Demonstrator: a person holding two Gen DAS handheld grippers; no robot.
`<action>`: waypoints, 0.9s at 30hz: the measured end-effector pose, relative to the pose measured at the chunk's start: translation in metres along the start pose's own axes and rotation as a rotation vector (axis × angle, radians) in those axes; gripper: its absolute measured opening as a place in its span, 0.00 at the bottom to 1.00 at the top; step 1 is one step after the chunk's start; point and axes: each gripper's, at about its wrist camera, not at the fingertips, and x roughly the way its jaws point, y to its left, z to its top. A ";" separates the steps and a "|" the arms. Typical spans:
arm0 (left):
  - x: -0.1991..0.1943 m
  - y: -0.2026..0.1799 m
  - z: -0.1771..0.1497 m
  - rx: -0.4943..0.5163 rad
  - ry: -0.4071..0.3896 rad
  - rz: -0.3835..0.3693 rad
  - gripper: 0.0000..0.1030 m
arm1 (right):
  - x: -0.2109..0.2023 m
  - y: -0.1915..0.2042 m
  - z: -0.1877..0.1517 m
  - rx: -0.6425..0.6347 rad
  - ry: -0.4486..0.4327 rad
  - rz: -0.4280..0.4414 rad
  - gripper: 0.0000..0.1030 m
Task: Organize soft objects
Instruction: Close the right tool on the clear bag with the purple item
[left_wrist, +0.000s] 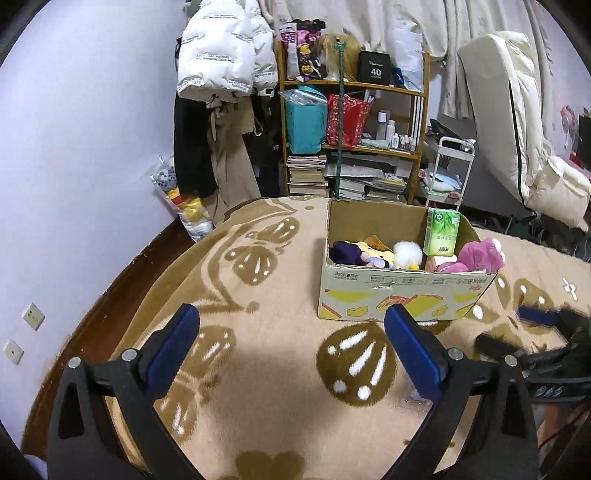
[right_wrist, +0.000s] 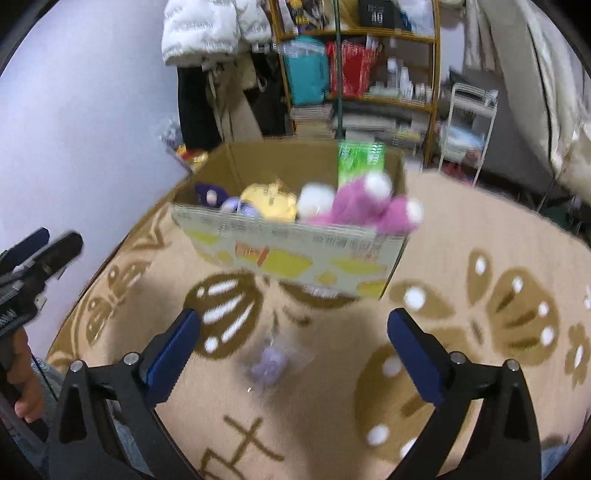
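An open cardboard box (left_wrist: 399, 291) stands on the patterned blanket (left_wrist: 258, 369). Inside lie a dark purple plush (left_wrist: 347, 253), a white fluffy toy (left_wrist: 406, 254), a pink plush (left_wrist: 476, 254) and an upright green tissue pack (left_wrist: 443, 232). My left gripper (left_wrist: 291, 317) is open and empty, short of the box. My right gripper (right_wrist: 293, 319) is open too. A small purple soft item in a clear bag (right_wrist: 269, 363) lies on the blanket below its spread fingers, untouched. The box (right_wrist: 295, 254) is blurred just beyond. Each gripper shows at the edge of the other's view.
A wooden shelf (left_wrist: 354, 88) with bags, bottles and stacked books stands behind the box. Hanging coats (left_wrist: 221, 55) and a plastic bag of toys (left_wrist: 184, 199) are at the left wall. A white cart (left_wrist: 450, 173) and folded mattress (left_wrist: 517, 129) stand right. A hand (right_wrist: 22, 387) shows at far left.
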 end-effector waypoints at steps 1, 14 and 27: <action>0.000 0.001 0.000 -0.006 -0.002 -0.001 0.96 | 0.007 0.000 -0.003 0.012 0.031 0.011 0.92; 0.008 -0.003 -0.005 -0.001 -0.009 -0.011 0.96 | 0.087 -0.004 -0.038 0.065 0.340 0.011 0.79; 0.016 -0.009 -0.006 0.012 0.011 -0.018 0.97 | 0.113 0.007 -0.044 0.007 0.372 -0.082 0.54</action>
